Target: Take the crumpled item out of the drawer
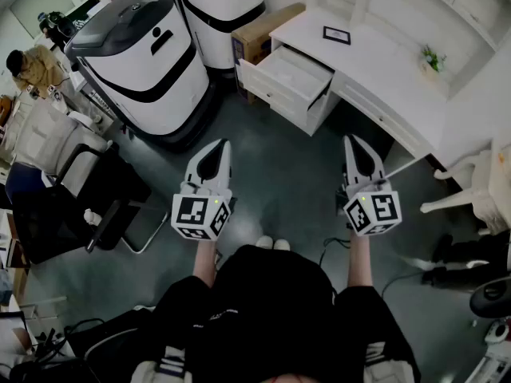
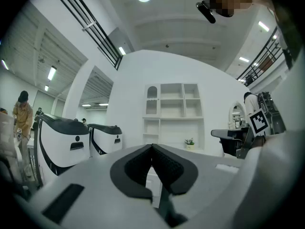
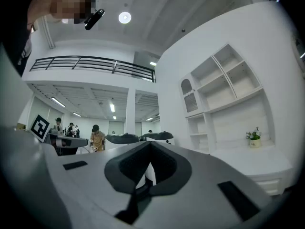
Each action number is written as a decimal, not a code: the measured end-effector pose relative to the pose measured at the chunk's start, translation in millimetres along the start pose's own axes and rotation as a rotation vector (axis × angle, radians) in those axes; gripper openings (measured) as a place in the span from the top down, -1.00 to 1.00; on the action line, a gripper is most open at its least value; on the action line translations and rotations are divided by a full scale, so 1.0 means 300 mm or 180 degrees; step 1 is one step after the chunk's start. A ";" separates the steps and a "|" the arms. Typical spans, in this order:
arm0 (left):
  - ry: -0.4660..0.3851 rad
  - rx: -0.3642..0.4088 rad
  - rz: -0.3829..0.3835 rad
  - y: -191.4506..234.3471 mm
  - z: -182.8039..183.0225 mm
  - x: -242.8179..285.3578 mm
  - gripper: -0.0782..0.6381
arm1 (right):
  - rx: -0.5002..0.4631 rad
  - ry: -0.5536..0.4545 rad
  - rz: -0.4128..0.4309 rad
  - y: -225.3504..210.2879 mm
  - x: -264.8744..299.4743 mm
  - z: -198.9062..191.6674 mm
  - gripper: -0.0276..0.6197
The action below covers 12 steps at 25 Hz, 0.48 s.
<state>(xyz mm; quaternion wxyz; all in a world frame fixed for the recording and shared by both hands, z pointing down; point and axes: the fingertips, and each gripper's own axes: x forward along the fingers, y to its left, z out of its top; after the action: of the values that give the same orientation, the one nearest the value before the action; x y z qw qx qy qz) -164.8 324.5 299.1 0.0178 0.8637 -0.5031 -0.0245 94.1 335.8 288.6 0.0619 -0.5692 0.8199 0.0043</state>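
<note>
1. I am holding my left tool (image 1: 214,154) out over the dark floor (image 1: 279,182), short of the desk (image 1: 383,70). Its jaws are pressing together at the tips and are gripping nothing.
2. I am holding my right tool (image 1: 357,144) level with it and well apart from it. It is pointing toward the desk's front edge, and its jaws are likewise meeting with nothing between them.
3. The drawer (image 1: 275,94) is hanging open from the left end of the desk's front edge, ahead of both tools and touching neither.
4. I am looking down into the drawer from far off. Its inside is showing only as pale, so I cannot make out the crumpled item there.
5. A small framed picture (image 1: 336,35) is lying on the desk near its left end, and a little plant (image 1: 432,57) is standing toward the back edge.
</note>
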 end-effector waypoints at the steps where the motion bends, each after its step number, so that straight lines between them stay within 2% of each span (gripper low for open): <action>1: 0.0005 -0.0002 0.0002 0.000 -0.002 0.004 0.79 | 0.0003 -0.0002 0.0001 -0.003 0.002 -0.001 0.94; 12: 0.0062 -0.0032 0.0036 -0.040 -0.037 0.045 0.79 | 0.0117 -0.0053 0.0040 -0.068 0.007 -0.010 0.94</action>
<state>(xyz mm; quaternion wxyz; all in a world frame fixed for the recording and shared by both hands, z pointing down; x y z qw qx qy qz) -147.1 318.8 309.1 0.0272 0.8609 -0.5076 -0.0185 112.3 326.4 292.8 0.0792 -0.5628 0.8228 -0.0057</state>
